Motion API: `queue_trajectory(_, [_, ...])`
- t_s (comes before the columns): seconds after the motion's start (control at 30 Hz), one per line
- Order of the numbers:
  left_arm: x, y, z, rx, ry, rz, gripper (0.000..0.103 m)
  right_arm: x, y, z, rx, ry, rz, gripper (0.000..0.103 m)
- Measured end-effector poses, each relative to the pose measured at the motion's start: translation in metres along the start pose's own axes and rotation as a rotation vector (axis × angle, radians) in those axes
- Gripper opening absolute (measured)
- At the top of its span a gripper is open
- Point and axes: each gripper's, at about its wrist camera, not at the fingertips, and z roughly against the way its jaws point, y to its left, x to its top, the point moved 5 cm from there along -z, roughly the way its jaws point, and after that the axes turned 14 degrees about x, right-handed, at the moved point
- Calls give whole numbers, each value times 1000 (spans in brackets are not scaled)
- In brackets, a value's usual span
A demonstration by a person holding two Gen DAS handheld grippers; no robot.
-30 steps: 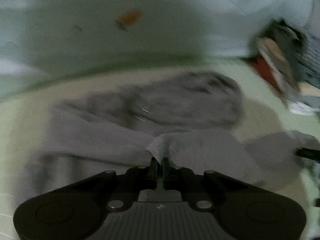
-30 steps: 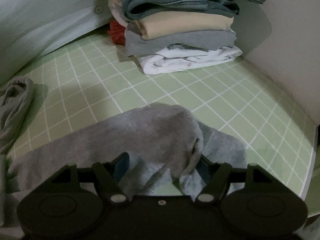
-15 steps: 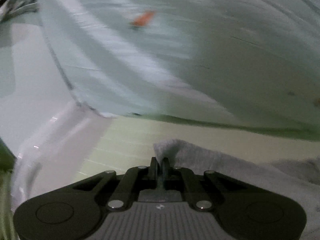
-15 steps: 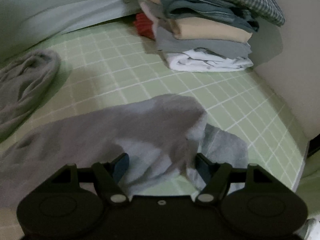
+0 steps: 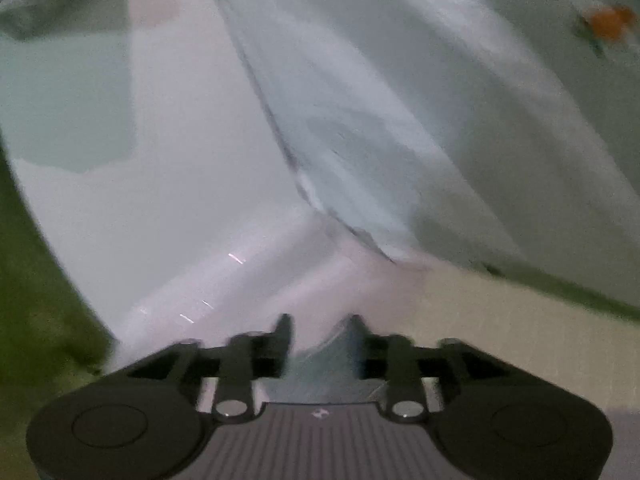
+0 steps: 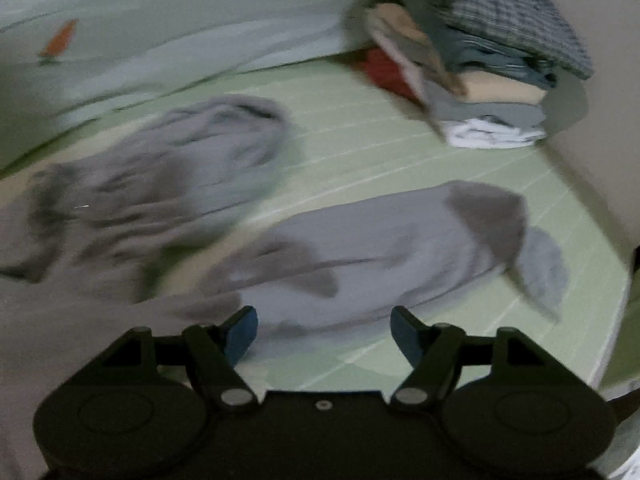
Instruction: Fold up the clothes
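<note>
The right tongs are opening, holding nothing, over the green checked mat. The grey top lies just ahead. The left tongs are opening near a pale wall; a bit of grey cloth sits between them.

One grey garment spread out; one folded stack.
</note>
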Motion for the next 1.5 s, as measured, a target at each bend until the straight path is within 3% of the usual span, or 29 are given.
queue_trajectory(0.03, [-11, -8, 2, -41, 6, -19, 61, -4, 10, 2, 22, -8, -7, 83])
queue_trajectory(0.07, [-24, -16, 7, -78, 11, -44, 66, -8, 17, 1, 48, -5, -22, 84])
queue_trajectory(0.27, [-95, -56, 61, -295, 48, -178, 66, -29, 55, -9, 198, 35, -151, 86])
queue_trajectory(0.4, [-115, -74, 86, -417, 101, -193, 66, -38, 71, -23, 268, 78, -211, 86])
queue_trajectory(0.47, [-121, -77, 103, -464, 128, -173, 70, -40, 79, -28, 307, 93, -207, 81])
queue_trajectory(0.5, [-125, -77, 112, -484, 138, -161, 70, -40, 81, -29, 330, 94, -192, 74])
queue_trajectory(0.57, [-136, -77, 132, -504, 147, -151, 70, -39, 82, -27, 371, 106, -140, 50])
queue_trajectory(0.6, [-140, -80, 140, -506, 149, -151, 70, -39, 82, -26, 391, 112, -112, 23])
queue_trajectory(0.63, [-144, -81, 148, -507, 151, -150, 70, -38, 82, -25, 411, 118, -85, 14])
queue_trajectory(0.73, [-151, -79, 170, -500, 153, -121, 70, -30, 78, -14, 448, 96, 8, 10])
queue_trajectory(0.9, [-168, -75, 208, -493, 167, -91, 70, 11, 38, 9, 394, -63, 131, 10])
queue_trajectory(1.0, [-179, -76, 232, -507, 183, -88, 70, 32, 6, 8, 313, -118, 138, 17])
queue_trajectory(1.07, [-187, -80, 244, -518, 200, -98, 70, 34, -9, 4, 273, -103, 137, 31])
queue_trajectory(1.13, [-192, -88, 252, -551, 215, -120, 70, 27, -17, 3, 270, -79, 138, 58])
queue_trajectory(1.2, [-197, -97, 258, -587, 228, -139, 70, 13, -20, 5, 301, -59, 119, 67])
queue_trajectory(1.3, [-199, -113, 256, -626, 259, -150, 70, -10, -32, 0, 331, 3, 49, 72])
queue_trajectory(1.5, [-198, -159, 244, -744, 349, -179, 70, -26, -44, -16, 347, 93, -62, 73])
